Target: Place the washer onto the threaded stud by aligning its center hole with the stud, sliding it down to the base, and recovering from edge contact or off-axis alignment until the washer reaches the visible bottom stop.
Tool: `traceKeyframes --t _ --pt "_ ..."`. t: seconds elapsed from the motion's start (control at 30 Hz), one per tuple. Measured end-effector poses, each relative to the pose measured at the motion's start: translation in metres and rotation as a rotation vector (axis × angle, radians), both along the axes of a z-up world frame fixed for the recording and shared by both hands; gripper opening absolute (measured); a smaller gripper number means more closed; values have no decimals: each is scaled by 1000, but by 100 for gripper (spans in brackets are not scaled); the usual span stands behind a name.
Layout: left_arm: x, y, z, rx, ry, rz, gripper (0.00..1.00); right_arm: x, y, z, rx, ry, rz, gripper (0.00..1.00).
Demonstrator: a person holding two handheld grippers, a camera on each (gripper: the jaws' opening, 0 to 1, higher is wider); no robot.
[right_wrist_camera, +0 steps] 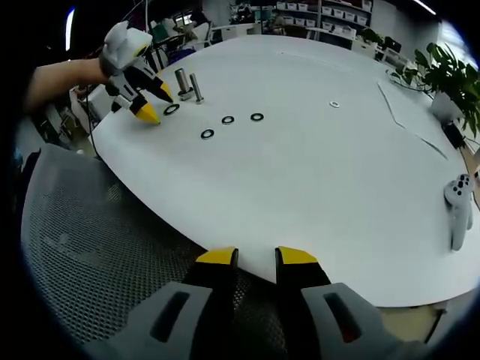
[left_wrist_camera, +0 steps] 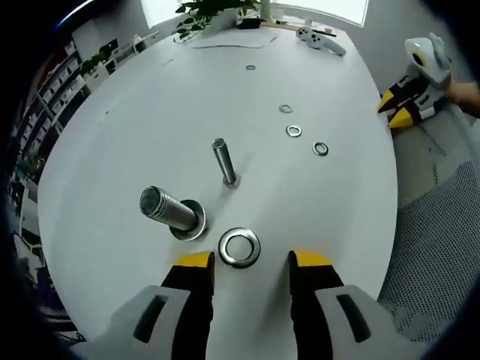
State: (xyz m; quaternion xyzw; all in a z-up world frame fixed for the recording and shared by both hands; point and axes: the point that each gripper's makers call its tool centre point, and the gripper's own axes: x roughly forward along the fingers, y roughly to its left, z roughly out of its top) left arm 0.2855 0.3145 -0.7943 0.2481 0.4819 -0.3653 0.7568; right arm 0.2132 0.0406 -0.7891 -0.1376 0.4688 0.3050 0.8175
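Presently the left gripper (left_wrist_camera: 246,264) hovers low over the white table (left_wrist_camera: 135,127), jaws apart and holding nothing. A large washer (left_wrist_camera: 239,247) lies flat on the table just ahead of the yellow tips, between them. Beside it stands a thick threaded stud (left_wrist_camera: 169,209) on a flanged base, with a slimmer stud (left_wrist_camera: 223,161) beyond. Three small washers (left_wrist_camera: 294,131) lie further off. The right gripper (right_wrist_camera: 257,259) rests at the table edge, jaws slightly parted, empty, above a mesh chair (right_wrist_camera: 97,255).
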Motion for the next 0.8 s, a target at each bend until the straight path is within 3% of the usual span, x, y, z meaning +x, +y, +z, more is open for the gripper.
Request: traceKeyframes --t 0.23,0.8 --pt "2 -1 0 -10 19 12 37 0 0 0 1 -1 -2 23" --pt "1 -4 -1 58 59 -74 32 0 1 0 0 -1 6 23"
